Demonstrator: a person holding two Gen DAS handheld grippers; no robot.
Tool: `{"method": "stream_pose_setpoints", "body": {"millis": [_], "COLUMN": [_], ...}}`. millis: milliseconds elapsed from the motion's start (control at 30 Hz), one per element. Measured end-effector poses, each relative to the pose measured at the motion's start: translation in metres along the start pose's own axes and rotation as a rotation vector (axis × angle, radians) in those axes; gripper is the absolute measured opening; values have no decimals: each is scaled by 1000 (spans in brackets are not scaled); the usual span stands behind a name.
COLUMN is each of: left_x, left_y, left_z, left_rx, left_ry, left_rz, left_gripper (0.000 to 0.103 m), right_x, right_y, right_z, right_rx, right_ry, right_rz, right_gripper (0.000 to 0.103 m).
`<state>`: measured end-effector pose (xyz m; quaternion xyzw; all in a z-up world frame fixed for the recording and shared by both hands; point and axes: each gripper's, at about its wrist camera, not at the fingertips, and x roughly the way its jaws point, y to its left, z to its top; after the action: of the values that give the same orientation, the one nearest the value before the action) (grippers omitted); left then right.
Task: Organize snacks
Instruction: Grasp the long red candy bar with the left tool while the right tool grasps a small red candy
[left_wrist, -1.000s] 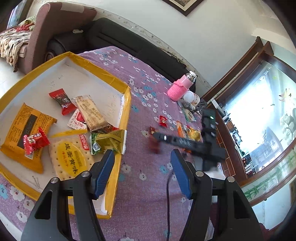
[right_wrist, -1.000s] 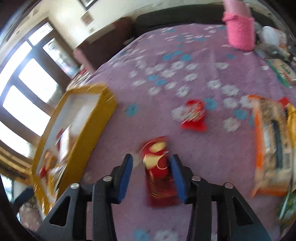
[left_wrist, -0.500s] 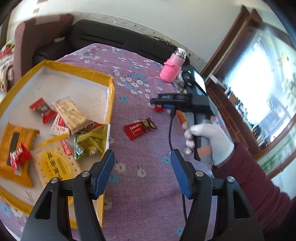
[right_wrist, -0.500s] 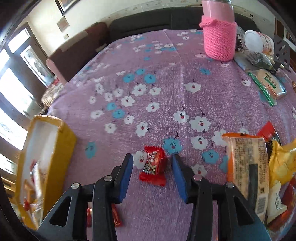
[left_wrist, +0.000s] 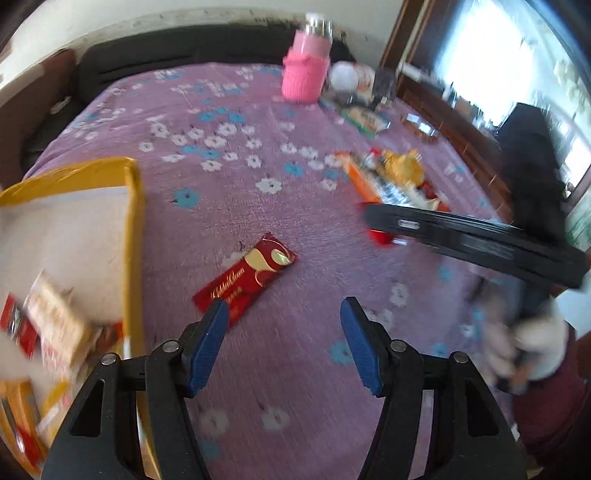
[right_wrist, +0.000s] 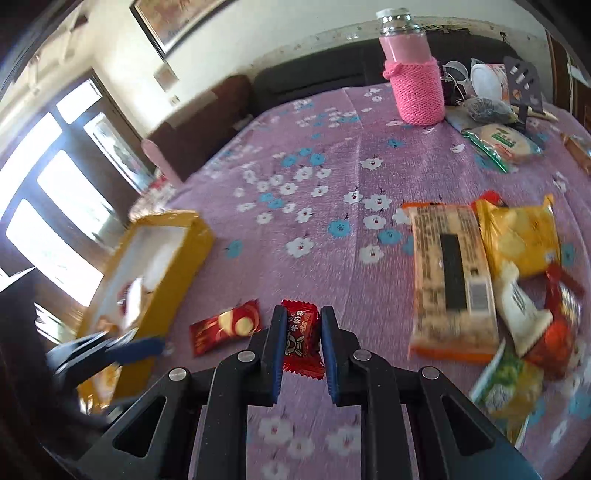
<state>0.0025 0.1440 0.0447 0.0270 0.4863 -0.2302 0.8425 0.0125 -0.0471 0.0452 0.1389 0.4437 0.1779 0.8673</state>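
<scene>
My right gripper (right_wrist: 301, 325) is shut on a small red candy (right_wrist: 300, 338), low over the purple flowered tablecloth (right_wrist: 325, 184). In the left wrist view the right gripper's dark body crosses the right side, with the red candy (left_wrist: 382, 236) under its tip. My left gripper (left_wrist: 284, 325) is open and empty, just short of a long red chocolate bar (left_wrist: 245, 278) lying on the cloth. The bar also shows in the right wrist view (right_wrist: 225, 326). The yellow snack box (left_wrist: 133, 236) holds several packets at the left.
A pile of loose snacks (right_wrist: 480, 280) lies to the right of the right gripper. A pink-sleeved bottle (right_wrist: 415, 85) and other clutter stand at the far side. A dark sofa (left_wrist: 184, 48) runs behind the table. A green packet (right_wrist: 498, 144) lies near the bottle.
The right gripper has closed on the small red candy. The left gripper has swung right and closer to the red chocolate bar; the box has shifted to the left edge.
</scene>
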Motion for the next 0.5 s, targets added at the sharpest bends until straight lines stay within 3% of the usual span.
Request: {"method": "stream_pose_setpoints", "body": {"millis": [133,233,400,500], "left_x": [29,41,40,38], "left_y": [5,1,-12,-14], "left_z": [14,16,10,11], "left_rx": [38,94,145,133], "left_ry": [83,120,113,90], "left_rz": [72,135,156,175], "left_gripper": [61,60,29,29], "right_x": [-5,6,8,6], "right_y": [-13,-24,-26,-30], "right_z": [-10,-13,-18,-19], "right_rx": [41,82,97,126], "right_ry": [-32,5,27,24], "right_rz": [84,136,172,188], "right_gripper": [19,19,20,20]}}
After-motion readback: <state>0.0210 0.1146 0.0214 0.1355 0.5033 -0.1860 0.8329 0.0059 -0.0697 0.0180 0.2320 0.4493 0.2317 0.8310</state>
